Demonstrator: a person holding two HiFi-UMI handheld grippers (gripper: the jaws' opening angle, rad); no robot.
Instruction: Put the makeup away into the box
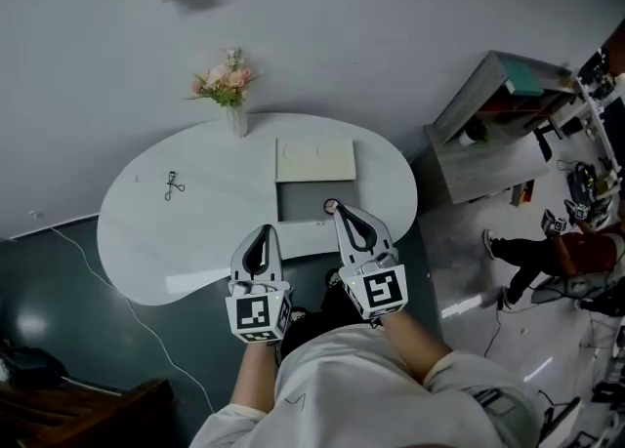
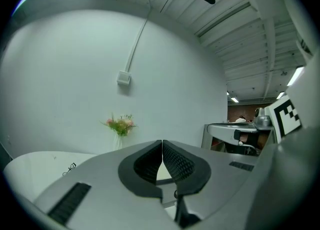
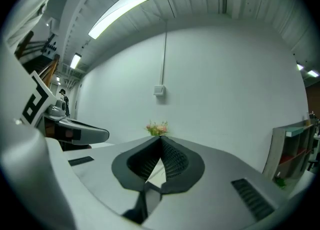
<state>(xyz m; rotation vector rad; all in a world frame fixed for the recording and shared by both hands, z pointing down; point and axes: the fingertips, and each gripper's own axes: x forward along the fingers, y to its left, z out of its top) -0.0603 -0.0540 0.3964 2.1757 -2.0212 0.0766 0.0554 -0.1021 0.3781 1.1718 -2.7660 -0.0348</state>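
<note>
ahead of your two grippers, between their tips, the open box (image 1: 301, 200) sits on the white table (image 1: 195, 241), its pale lid (image 1: 314, 159) on the far side. your left gripper (image 1: 262, 231) and right gripper (image 1: 341, 209) each have jaws pressed together, holding nothing. a small dark makeup tool (image 1: 174, 185) lies well left of the left gripper. a small round item (image 1: 331, 206) shows just beside the right gripper's tip.
</note>
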